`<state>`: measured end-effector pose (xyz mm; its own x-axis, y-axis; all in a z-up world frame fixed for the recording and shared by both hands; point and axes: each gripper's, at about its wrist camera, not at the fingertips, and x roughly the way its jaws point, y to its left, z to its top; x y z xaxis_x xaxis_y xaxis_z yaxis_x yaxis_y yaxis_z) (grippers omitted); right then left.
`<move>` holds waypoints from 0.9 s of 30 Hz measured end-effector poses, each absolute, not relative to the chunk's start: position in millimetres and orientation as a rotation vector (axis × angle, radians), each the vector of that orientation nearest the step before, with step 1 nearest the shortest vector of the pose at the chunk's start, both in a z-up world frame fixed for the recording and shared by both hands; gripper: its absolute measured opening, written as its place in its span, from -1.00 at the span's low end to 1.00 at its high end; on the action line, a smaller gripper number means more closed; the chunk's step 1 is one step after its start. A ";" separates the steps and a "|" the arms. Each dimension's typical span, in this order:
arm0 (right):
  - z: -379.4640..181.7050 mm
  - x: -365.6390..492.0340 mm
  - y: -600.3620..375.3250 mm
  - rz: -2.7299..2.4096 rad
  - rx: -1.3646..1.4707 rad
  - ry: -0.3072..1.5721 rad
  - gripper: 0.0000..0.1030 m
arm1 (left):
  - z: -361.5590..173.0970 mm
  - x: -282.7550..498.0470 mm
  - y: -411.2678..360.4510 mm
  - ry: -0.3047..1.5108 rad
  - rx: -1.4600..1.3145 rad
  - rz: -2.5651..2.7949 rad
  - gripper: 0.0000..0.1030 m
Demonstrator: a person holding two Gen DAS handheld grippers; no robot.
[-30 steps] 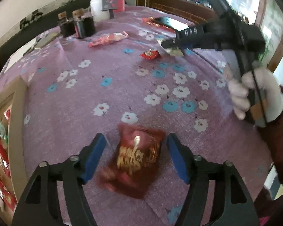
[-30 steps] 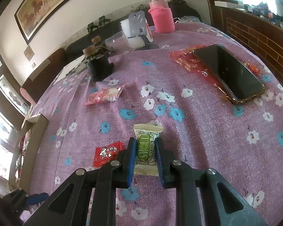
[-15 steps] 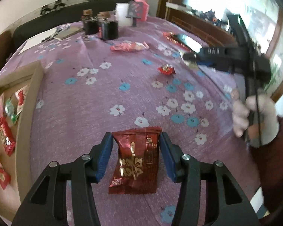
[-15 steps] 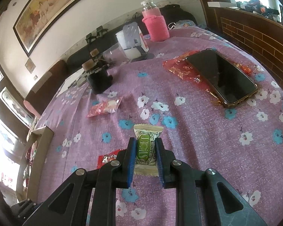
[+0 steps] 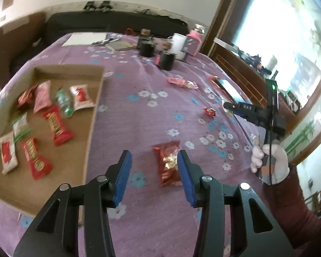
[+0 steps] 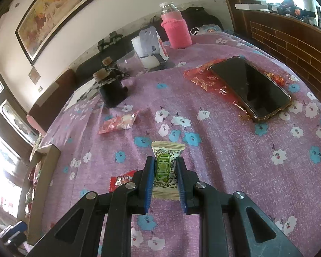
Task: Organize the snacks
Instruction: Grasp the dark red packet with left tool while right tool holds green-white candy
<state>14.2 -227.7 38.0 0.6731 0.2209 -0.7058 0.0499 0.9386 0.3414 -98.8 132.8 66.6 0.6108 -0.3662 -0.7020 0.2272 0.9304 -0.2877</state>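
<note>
My left gripper [image 5: 153,175] is open and empty above the purple floral cloth. A dark red snack packet [image 5: 168,162] lies on the cloth by its right finger, not held. A cardboard tray [image 5: 92,115] with several snack packets sits to the left. My right gripper [image 6: 164,177] is shut on a green and cream snack packet [image 6: 165,165], held above the cloth; it shows at the right of the left wrist view [image 5: 246,111]. A small red candy [image 6: 121,181] and a pink packet [image 6: 117,124] lie on the cloth.
A black phone [image 6: 250,85] lies on a red wrapper [image 6: 203,77] at the right. A pink bottle [image 6: 175,30], a white cup [image 6: 147,49] and black jars [image 6: 112,90] stand at the far edge. Papers [image 5: 85,38] lie far left.
My left gripper opened and let go of the dark red packet, which now lies on the cloth, and swung left toward the tray. My right gripper still holds the green packet.
</note>
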 end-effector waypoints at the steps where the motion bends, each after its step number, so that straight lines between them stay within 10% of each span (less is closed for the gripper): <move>1: 37.3 14.1 -226.9 0.091 0.344 0.832 -0.58 | 64.4 -99.3 134.4 0.865 -0.182 -0.351 -0.18; 16: 32.7 13.9 -220.8 0.077 0.315 0.847 -0.58 | 16.3 -63.8 51.8 0.997 0.039 -0.281 0.09; 19: 33.8 13.5 -221.6 0.085 0.319 0.842 -0.58 | 15.9 -66.3 47.9 0.971 0.078 -0.257 -0.24; 27: 37.4 11.5 -222.6 0.088 0.323 0.823 -0.58 | 36.7 -82.0 85.4 0.935 -0.101 -0.311 -0.27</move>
<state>11.5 -222.6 37.4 0.6792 0.2015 -0.7058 0.0472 0.9476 0.3159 -82.0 85.4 36.7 0.5533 -0.3057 -0.7748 0.2189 0.9509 -0.2189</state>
